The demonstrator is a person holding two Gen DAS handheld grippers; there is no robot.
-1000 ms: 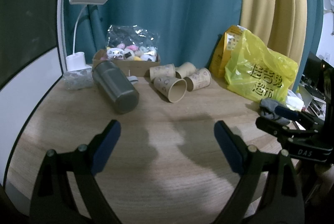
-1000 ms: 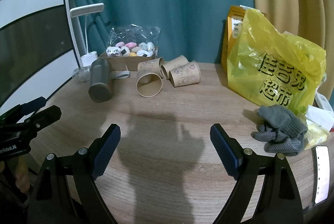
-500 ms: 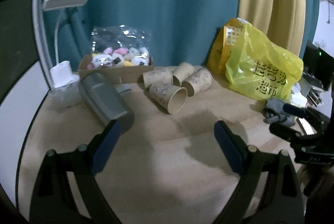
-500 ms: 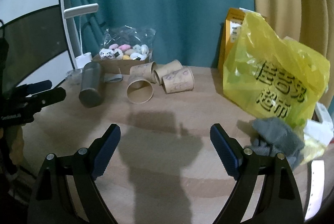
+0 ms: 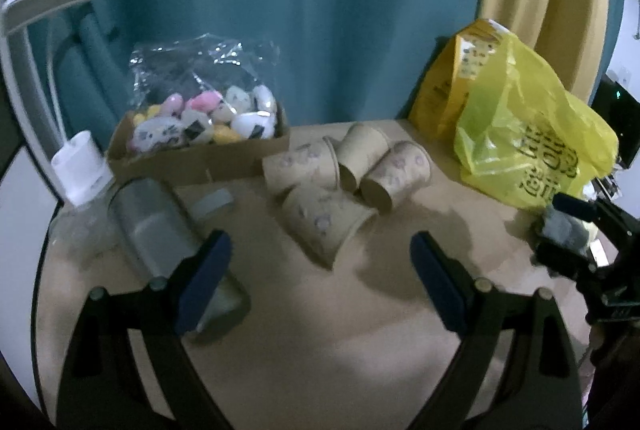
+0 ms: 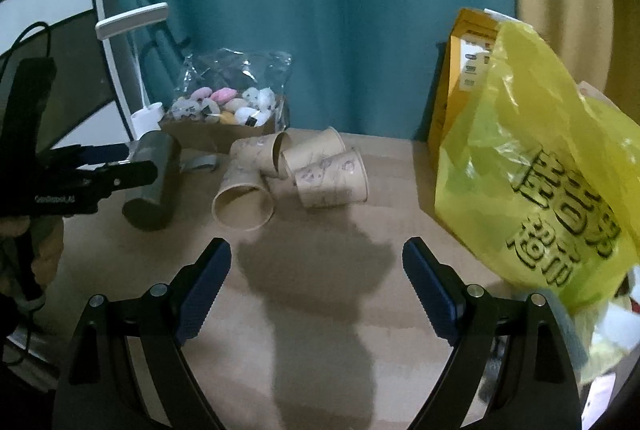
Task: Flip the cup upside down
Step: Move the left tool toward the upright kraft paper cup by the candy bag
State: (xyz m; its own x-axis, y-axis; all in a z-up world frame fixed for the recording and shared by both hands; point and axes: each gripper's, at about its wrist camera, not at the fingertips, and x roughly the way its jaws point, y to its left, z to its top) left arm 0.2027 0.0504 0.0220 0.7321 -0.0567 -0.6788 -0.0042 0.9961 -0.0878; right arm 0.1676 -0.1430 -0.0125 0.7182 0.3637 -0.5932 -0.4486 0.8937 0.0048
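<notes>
so both sets of tongs are hanging over the near part of the tabletop with nothing in them, the left tongs spread wide and the right tongs spread just as wide, which looks to me like they're sizing up a grab that hasn't started yet. Just past the left tongs a grey flask is lying on its side, and it's sitting right beside that left blue pad so it could get bumped

Further in, four paper cups are lying on their sides in a huddle touching each other. The nearest cup is pointing its open mouth toward the right-hand camera, so I'm guessing that's the one getting flipped, since its rim is the easiest thing to pinch. The other cups are crowding it from behind

Off to the right a yellow shopping bag is slumping against an orange box. At the back, a cardboard tray of wrapped plush toys and a white desk lamp are sitting against the teal curtain
</notes>
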